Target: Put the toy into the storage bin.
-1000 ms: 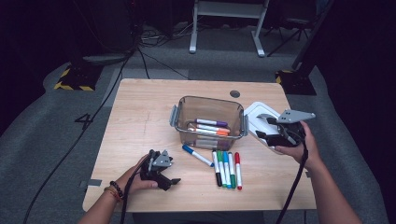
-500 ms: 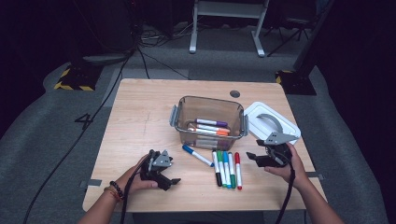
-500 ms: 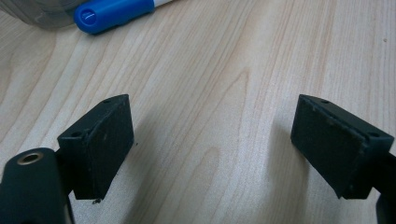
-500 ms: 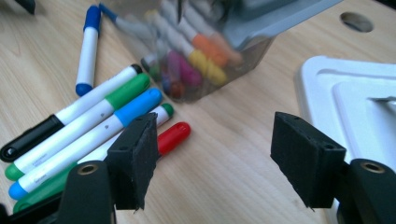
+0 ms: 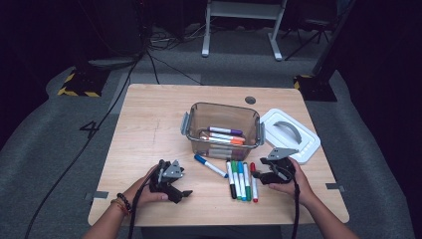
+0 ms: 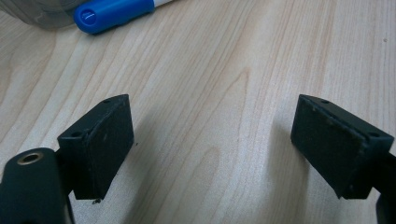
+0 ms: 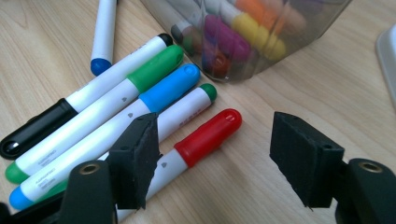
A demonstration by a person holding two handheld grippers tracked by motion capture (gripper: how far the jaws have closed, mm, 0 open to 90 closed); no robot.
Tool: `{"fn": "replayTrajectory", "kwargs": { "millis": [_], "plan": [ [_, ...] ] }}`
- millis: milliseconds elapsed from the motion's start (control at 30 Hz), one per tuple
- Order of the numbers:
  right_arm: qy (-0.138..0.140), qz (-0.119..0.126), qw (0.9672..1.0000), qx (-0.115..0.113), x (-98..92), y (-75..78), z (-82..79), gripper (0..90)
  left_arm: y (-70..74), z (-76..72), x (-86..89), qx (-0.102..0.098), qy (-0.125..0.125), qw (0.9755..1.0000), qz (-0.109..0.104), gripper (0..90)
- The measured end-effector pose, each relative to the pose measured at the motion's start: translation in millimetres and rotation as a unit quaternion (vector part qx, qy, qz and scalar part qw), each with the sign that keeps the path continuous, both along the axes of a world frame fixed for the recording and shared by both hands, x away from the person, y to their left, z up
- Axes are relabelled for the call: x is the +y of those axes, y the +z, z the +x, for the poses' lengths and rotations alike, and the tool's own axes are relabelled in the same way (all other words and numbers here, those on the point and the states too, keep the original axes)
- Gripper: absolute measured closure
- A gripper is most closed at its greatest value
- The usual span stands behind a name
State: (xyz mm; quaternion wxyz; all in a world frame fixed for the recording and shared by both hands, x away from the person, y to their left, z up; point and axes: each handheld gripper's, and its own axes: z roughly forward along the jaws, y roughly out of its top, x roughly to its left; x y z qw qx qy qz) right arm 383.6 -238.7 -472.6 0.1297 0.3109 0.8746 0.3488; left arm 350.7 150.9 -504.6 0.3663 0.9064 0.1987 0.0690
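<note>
As the right hand (image 5: 292,185) sits low, its tool (image 7: 217,147) gapes empty, seemingly over the red marker (image 7: 208,135).

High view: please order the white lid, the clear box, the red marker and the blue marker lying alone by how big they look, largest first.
1. clear box
2. white lid, slightly smaller
3. red marker and blue marker: they look alike, so no ranking.
</note>
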Motion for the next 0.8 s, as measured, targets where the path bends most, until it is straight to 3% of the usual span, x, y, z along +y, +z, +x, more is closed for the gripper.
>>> {"fn": "replayTrajectory", "kwargs": {
  "millis": [333,500,567,700,800],
  "plan": [
    [-0.011,-0.006,0.9996,0.025,2.4,-14.8,10.5,37.4,0.0,0.0,0.0,0.000,0.000,1.0000,0.000,13.6],
    [-0.027,-0.003,0.9992,0.028,-7.1,-16.5,15.2,52.2,0.0,0.0,0.0,0.000,0.000,1.0000,0.000,13.6],
    [-0.030,-0.013,0.9993,0.017,-9.3,-16.3,15.0,60.7,0.0,0.0,0.0,0.000,0.000,1.0000,0.000,13.6],
    [-0.023,-0.013,0.9995,0.016,-12.7,-16.2,14.1,61.9,0.0,0.0,0.0,0.000,0.000,1.0000,0.000,13.6],
    [-0.016,-0.016,0.9996,0.015,-15.5,-15.6,13.9,69.9,0.0,0.0,0.0,0.000,0.000,1.0000,0.000,13.6]
  ]
}}
